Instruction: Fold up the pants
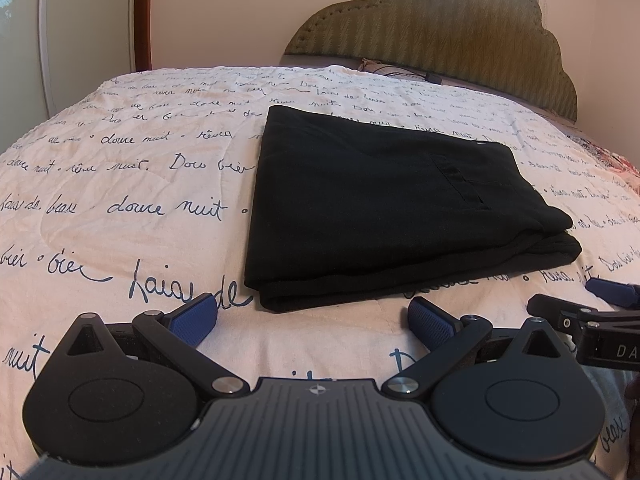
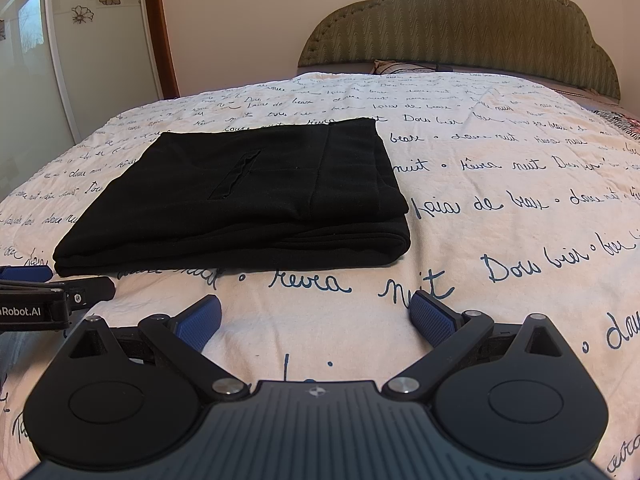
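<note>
Both tools [image 1: 312,320] [image 2: 314,318] spread wide, folded pants [image 1: 384,204] [image 2: 256,200] just ahead.

Just past the open left gripper [image 1: 312,320], the black pants [image 1: 384,208] are soft, matt cloth. The bedspread [image 1: 140,184] under them is pale, slightly bumpy cloth. The gripper's pads [image 1: 192,320] look like blue, dotted rubber on matt black plastic with shiny metal pins.

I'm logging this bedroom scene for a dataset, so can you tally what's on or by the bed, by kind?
Folded black pants: 1
Grippers, both open and holding nothing: 2 (left gripper, right gripper)
White bedspread with blue script: 1
Green padded headboard: 1
Total: 5
</note>
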`<state>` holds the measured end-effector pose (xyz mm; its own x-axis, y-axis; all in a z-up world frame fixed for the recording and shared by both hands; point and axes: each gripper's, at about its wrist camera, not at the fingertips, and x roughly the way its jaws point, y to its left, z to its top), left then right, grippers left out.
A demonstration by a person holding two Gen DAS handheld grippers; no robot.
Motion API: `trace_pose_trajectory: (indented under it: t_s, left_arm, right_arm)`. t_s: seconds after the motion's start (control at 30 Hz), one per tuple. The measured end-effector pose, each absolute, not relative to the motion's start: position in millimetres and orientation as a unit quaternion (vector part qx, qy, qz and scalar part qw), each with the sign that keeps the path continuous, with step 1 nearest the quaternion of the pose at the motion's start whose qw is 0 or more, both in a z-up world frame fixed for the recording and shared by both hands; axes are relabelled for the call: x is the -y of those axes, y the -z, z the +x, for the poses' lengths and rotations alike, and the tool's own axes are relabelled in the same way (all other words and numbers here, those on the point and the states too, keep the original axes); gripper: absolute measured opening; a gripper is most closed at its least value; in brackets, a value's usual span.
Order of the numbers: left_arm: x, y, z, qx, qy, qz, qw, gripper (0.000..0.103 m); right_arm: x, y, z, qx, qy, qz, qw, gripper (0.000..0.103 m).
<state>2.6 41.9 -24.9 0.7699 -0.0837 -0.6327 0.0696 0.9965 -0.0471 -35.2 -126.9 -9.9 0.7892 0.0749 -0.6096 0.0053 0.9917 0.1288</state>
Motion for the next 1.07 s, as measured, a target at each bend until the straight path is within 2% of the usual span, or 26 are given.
trace_pose_trajectory:
  t_s: [1.07]
  left_arm:
    - [-54, 22, 2, -0.327, 0.051, -0.064, 0.942, 0.102]
  right_arm:
    - [125, 9, -36, -0.325, -0.018, 0.060, 0.944, 0.102]
